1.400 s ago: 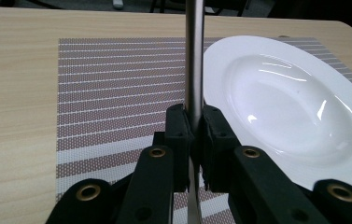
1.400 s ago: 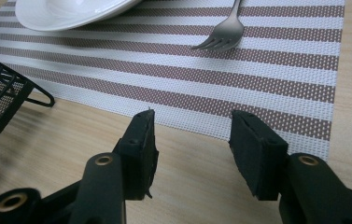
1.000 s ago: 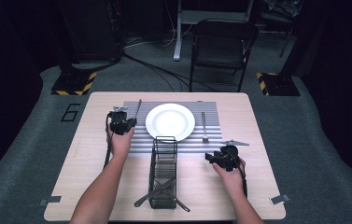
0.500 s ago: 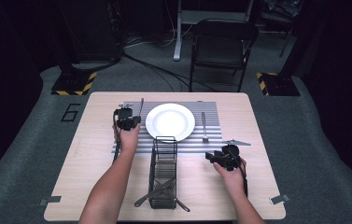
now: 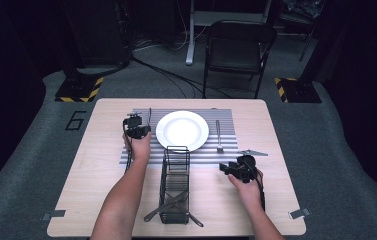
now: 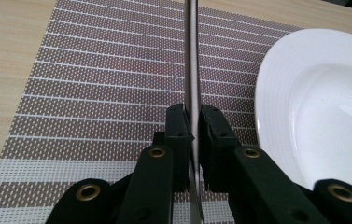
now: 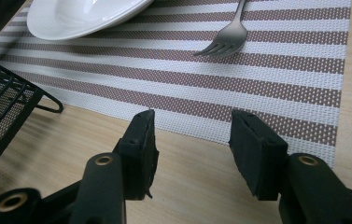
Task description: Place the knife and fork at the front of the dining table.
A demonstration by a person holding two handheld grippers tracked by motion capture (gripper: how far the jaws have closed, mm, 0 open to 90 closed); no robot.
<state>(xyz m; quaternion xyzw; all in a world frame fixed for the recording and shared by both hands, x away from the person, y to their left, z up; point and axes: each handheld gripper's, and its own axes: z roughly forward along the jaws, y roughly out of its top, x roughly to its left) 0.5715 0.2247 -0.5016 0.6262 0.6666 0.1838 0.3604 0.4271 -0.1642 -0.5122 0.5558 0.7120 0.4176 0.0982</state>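
Clamping a knife [image 6: 192, 70] beside the plate [image 6: 304, 107], the left gripper [image 6: 191, 122] hovers over the mat [image 6: 94, 93]; the right gripper [image 7: 193, 140] gapes empty near the fork [image 7: 225, 39] and rack [image 5: 176, 180].

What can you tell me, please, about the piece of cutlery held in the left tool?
The piece of cutlery is thin, silvery metal, seen edge-on, likely a knife, though its type is hard to tell. The left tool is shut on it partway along. It runs straight ahead over the striped placemat, just left of the white plate. Whether it touches the mat cannot be told.
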